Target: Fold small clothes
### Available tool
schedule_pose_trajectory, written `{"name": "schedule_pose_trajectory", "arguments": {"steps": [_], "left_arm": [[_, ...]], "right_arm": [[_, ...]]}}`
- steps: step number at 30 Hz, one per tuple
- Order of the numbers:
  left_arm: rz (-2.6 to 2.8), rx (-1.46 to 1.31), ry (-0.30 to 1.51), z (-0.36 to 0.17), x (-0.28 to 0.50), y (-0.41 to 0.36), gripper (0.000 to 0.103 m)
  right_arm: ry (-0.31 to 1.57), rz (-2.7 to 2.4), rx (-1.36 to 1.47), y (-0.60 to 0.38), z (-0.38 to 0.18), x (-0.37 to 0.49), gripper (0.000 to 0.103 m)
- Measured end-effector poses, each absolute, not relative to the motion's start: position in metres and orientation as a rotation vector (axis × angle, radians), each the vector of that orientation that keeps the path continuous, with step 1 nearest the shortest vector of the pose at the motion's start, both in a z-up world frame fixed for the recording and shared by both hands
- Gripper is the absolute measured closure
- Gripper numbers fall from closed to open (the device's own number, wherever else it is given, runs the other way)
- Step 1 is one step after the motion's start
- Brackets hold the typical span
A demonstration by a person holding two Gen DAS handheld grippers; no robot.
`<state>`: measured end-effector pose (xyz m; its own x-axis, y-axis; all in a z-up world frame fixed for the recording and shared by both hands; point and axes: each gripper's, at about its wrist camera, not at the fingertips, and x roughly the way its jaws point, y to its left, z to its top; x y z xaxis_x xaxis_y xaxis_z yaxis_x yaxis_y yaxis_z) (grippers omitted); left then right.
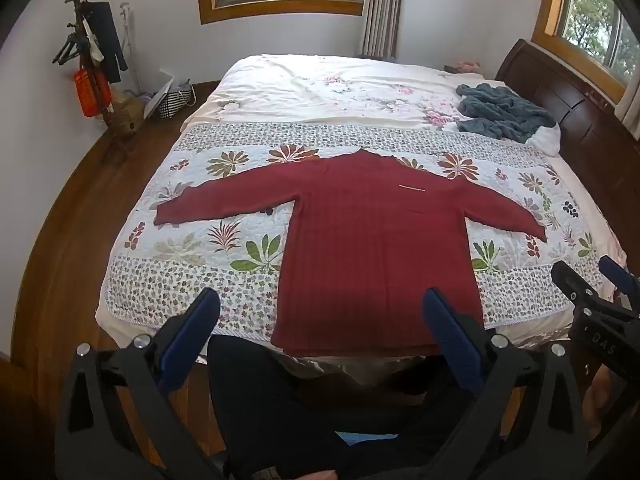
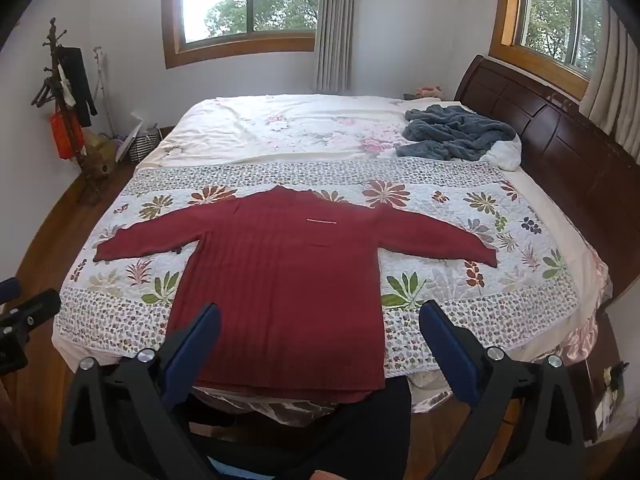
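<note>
While both claws gape wide and empty, the red sweater lies flat, collar pointing away, sleeves spread sideways.

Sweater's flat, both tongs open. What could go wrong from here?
1. The red sweater's hem overhangs the bed edge; a tug might slide it off.
2. The ribbed knit is thick, so the left tongs or right tongs may pinch one layer only.
3. Sleeves are spread wide; folds may land uneven.
</note>
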<state>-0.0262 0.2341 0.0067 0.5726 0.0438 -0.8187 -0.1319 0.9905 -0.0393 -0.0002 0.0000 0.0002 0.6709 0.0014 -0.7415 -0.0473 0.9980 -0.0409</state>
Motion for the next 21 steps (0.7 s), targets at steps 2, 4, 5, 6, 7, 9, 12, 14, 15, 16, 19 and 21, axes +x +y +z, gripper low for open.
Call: {"name": "schedule_pose_trajectory", "arguments": {"steps": [2,4,5,6,7,9,12,14,15,16,19,21], "left_arm": [[0.106,-0.097,0.952,0.007,-0.026,0.234,0.003],[0.108,-0.100,0.951,0.007,-0.026,0.234,0.003],[0.109,-0.101,0.952,0.006,-0.026,0.234,0.003],[0.109,-0.102,0.952,0.006,-0.026,0.233,0.003],[0.107,-0.101,0.950,0.008,-0.027,0.235,0.003],[0.106,-0.101,0.949,0.007,-0.027,0.235,0.003],[0.105,-0.104,0.950,0.006,-0.027,0.235,0.003],[0.104,-0.102,0.951,0.004,-0.026,0.235,0.003],[0.103,-0.103,0.952,0.004,-0.026,0.235,0.003],[0.102,-0.102,0.953,0.003,-0.026,0.235,0.003],[0.103,-0.101,0.948,0.007,-0.026,0.237,0.003],[0.103,-0.106,0.947,0.004,-0.027,0.236,0.003]], "right_arm": [[0.833,0.030,-0.055,0.000,0.001,-0.001,0.004],[0.827,0.027,-0.057,0.000,0.002,-0.002,0.004],[0.825,0.026,-0.055,-0.001,0.003,-0.002,0.004],[0.825,0.026,-0.052,-0.002,0.003,-0.002,0.004],[0.825,0.025,-0.051,-0.003,0.003,-0.002,0.004],[0.829,0.026,-0.052,-0.007,0.002,-0.001,0.004],[0.828,0.026,-0.051,-0.010,0.003,-0.002,0.004],[0.827,0.027,-0.051,-0.013,0.003,-0.002,0.004],[0.826,0.025,-0.052,-0.014,0.004,-0.002,0.004],[0.828,0.024,-0.059,-0.008,0.001,-0.001,0.004],[0.834,0.021,-0.059,-0.004,-0.001,0.001,0.004],[0.834,0.018,-0.063,-0.005,-0.001,0.001,0.004]]}}
